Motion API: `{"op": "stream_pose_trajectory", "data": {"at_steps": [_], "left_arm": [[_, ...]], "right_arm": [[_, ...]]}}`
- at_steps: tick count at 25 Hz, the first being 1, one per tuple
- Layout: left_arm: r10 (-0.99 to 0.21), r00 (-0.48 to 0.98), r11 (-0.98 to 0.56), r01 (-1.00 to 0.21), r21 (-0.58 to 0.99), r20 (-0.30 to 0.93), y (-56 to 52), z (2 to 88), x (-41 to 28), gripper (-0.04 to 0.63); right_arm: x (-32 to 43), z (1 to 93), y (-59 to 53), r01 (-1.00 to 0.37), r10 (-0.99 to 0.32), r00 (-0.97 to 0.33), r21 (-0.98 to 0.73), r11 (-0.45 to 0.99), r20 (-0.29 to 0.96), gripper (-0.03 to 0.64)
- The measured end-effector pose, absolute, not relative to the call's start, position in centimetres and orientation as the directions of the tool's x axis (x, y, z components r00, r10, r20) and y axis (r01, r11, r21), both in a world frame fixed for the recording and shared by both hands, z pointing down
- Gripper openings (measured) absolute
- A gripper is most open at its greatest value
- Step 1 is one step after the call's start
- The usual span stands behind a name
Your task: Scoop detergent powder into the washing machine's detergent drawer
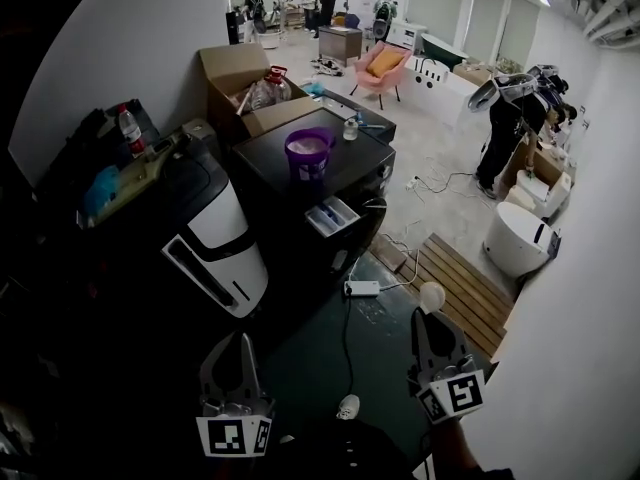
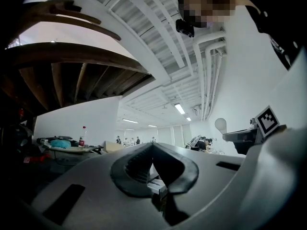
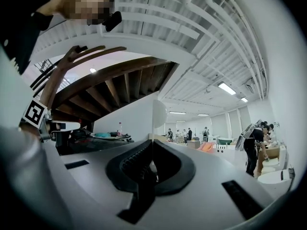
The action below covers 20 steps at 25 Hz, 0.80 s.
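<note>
Both grippers are low and well short of the black washing machine (image 1: 300, 173)
- right gripper (image 3: 152, 146): clamped on the handle of a small white plastic spoon (image 3: 159, 114), bowl up and empty as far as I can see
- left gripper (image 2: 152, 146): jaws closed tip to tip, nothing between them
- purple plastic tub of white powder (image 1: 308, 151) sits on the machine's top
- white detergent drawer with blue insert (image 1: 332, 216) is pulled out of the front, below the tub

Handling, my read:
- spoon is light and stiff, but a thin handle can pivot in the jaws, so grip well down the handle
- powder is loose and spills on any tilt, so carry the bowl level
- tub looks light and may slide when dug into, so brace its rim with the left gripper
</note>
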<state>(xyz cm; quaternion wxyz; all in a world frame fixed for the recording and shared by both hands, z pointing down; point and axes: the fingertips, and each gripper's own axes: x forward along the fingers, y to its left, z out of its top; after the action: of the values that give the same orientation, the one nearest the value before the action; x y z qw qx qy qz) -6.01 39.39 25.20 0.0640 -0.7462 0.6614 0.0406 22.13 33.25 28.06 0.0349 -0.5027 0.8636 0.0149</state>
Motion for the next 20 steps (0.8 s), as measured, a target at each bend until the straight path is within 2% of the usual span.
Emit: {"op": "stream_pose_trajectory", "data": {"at_steps": [12,17,20], "left_arm": [[-0.988,0.044,-0.038,-0.998,-0.043,-0.151,33.1,25.2,-2.2,0.014],[-0.993,0.002,0.002,-0.999,-0.038,-0.114,32.3,26.5,-2.1,0.014],[-0.996,-0.019,0.022,-0.999,-0.034,-0.084,31.8,27.4,-2.6,0.014]], "right_arm": [[25.2,28.4,25.1,-0.828,-0.826,-0.558,-0.022,0.561,-0.083,0.034],[24.3,28.3,22.9,-0.811,-0.811,-0.576,-0.053,0.583,-0.101,0.032],[24.0,29.4,21.7,-0.804,-0.806,-0.589,-0.051,0.592,-0.060,0.032]]}}
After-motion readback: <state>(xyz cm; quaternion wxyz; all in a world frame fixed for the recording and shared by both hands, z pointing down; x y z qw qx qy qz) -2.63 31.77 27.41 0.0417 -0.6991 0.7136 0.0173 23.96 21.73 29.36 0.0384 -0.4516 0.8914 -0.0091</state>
